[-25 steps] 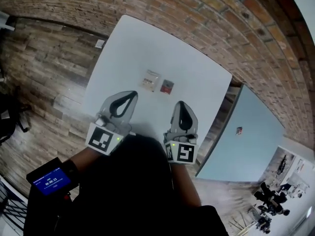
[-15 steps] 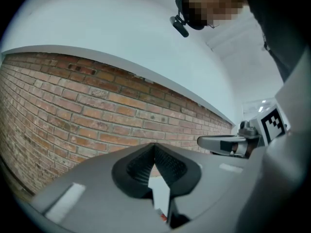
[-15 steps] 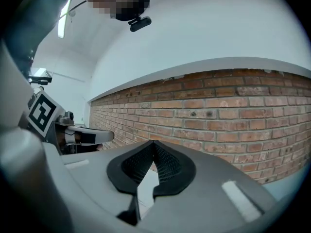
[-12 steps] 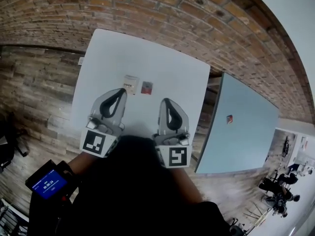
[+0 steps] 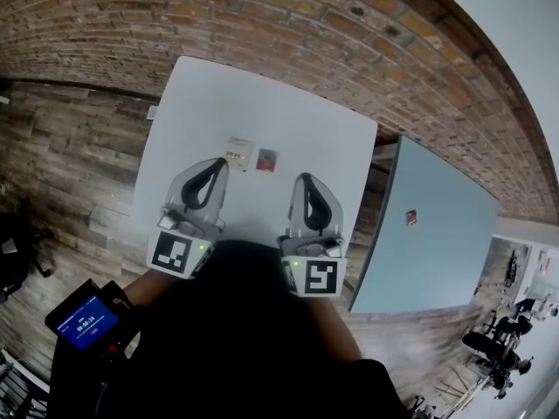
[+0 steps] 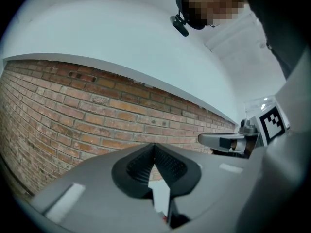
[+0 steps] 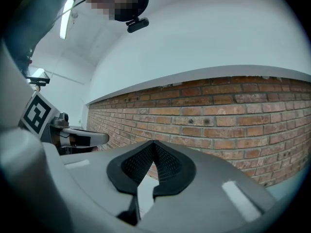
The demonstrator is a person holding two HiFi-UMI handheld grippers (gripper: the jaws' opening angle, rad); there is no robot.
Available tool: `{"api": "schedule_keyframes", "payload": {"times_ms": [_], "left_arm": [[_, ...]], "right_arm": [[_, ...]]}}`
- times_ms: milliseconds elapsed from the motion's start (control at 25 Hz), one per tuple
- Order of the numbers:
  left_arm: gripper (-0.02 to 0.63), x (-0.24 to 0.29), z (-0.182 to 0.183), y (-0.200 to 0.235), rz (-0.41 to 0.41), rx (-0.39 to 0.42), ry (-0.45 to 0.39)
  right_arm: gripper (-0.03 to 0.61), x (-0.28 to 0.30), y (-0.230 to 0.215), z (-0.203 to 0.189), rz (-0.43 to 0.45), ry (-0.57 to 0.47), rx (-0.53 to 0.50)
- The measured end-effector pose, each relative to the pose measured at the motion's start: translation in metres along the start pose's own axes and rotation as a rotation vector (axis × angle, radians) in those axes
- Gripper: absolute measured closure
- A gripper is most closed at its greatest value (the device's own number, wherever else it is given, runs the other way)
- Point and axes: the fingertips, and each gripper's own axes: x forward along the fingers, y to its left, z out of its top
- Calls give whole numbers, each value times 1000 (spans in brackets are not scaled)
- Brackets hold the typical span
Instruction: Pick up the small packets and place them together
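two small packets lie flat on the white table [image 5: 288, 120]: a pale packet [image 5: 238, 153] and a red packet [image 5: 267, 160] just right of it, nearly touching, with a thin gap between.
left gripper [image 5: 216, 165] is just on the person's side of the pale packet and not touching it. right gripper [image 5: 307, 180] is nearer the person and right of the pale packet, past the red one, also clear of both.
both point level at the brick wall [image 5: 262, 24] beyond the pale packet.
jaws: left pressed together at the tips, nothing between. right the same, empty.
the packets already sit together, so the task reads as done or nearly so.
a second table [image 5: 437, 243] far right of the pale packet carries a small red thing [image 5: 410, 218], too small to tell if it's a packet.
handling guess: the packets are light, thin and filmy, likely slippery, and they lie flush, so they're hard to get under. best to pinch a sealed edge or corner with jaws angled down, squeezing lightly so the contents don't crush.
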Motion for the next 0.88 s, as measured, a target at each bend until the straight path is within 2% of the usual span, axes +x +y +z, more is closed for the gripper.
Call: {"api": "schedule_keyframes", "payload": {"times_ms": [200,440,720,880], "left_arm": [[614,-5,-4,12,18,32,11],[614,-8,-7,15,23,30,11],[614,-9,-6,17,38,9,0],[614,-8,-10,15,20,21,8]], "right_arm": [[578,-2,-2,-1,-14,1,-4],[578,-3,-6,-8,-32,9,14],[578,-5,-11,-17,-39,37,-17],[578,-6,-17,-17,-60,34,-14]]}}
